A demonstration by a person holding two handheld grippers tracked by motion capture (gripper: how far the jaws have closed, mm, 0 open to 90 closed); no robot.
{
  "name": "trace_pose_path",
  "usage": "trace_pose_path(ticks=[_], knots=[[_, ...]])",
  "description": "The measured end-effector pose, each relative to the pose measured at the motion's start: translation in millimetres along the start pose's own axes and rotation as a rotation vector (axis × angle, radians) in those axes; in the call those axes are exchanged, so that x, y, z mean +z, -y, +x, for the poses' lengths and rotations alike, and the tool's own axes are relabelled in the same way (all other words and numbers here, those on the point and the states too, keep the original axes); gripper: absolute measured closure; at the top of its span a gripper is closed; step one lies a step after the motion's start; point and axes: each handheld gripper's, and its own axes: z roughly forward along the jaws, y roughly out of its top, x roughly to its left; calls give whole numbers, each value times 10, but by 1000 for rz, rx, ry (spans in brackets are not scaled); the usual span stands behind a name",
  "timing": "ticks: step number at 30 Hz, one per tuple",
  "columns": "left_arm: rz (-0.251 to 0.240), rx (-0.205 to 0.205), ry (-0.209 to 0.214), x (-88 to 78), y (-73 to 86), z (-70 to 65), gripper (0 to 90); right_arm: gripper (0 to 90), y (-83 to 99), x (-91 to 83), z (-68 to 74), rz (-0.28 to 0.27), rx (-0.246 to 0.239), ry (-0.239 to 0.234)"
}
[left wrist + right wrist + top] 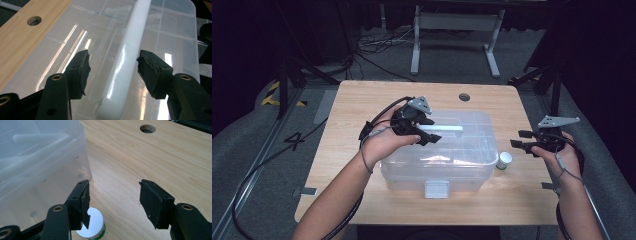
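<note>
The left claw [113, 63] is held apart astride the white handle [130, 50] of the clear box [472, 150] at bench [362, 100] centre. The right claw [113, 195] is spread above the small bottle [504, 160], at the box's 3 o'clock.

One clear plastic box [462, 165] with one white handle [444, 128], one white-capped bottle [504, 160], two tools.

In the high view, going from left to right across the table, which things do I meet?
Left gripper over the lid handle → clear plastic box → small white-capped bottle → right gripper.
</note>
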Motion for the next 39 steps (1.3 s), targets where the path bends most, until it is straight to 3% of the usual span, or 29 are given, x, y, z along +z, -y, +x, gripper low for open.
trace_pose_path(ticks=[5, 9, 11, 19, 20, 22, 26, 30, 34, 39], knots=[[-3, -9, 9, 14, 25, 0, 498, 421, 8, 12, 0, 6, 2, -2], [-3, -8, -18, 11, 46, 8, 531, 420, 4, 22, 7, 9, -1, -3], [8, -28, 1, 7, 55, 13, 591, 418, 0, 28, 13, 10, -5, -5], [10, -7, -55, -14, 70, -3, 698, 428, 5, 34, 18, 21, -2, -1], [9, -6, -59, -14, 70, -7, 708, 459, 4, 28, 19, 25, 7, 1], [8, -5, -64, -15, 71, -13, 714, 496, 14, 15, 26, 51, 87, -21], [11, 8, -62, -17, 66, -8, 722, 570, 35, 15, 33, 68, 144, -60], [8, -1, -64, -19, 70, -12, 724, 596, 22, 10, 44, 49, 116, -60], [10, 29, -82, -17, 68, -29, 732, 568, 10, 16, 52, 34, 47, -39], [15, 63, -106, -17, 59, -41, 742, 544, 6, 25, 78, 54, 46, -48]])
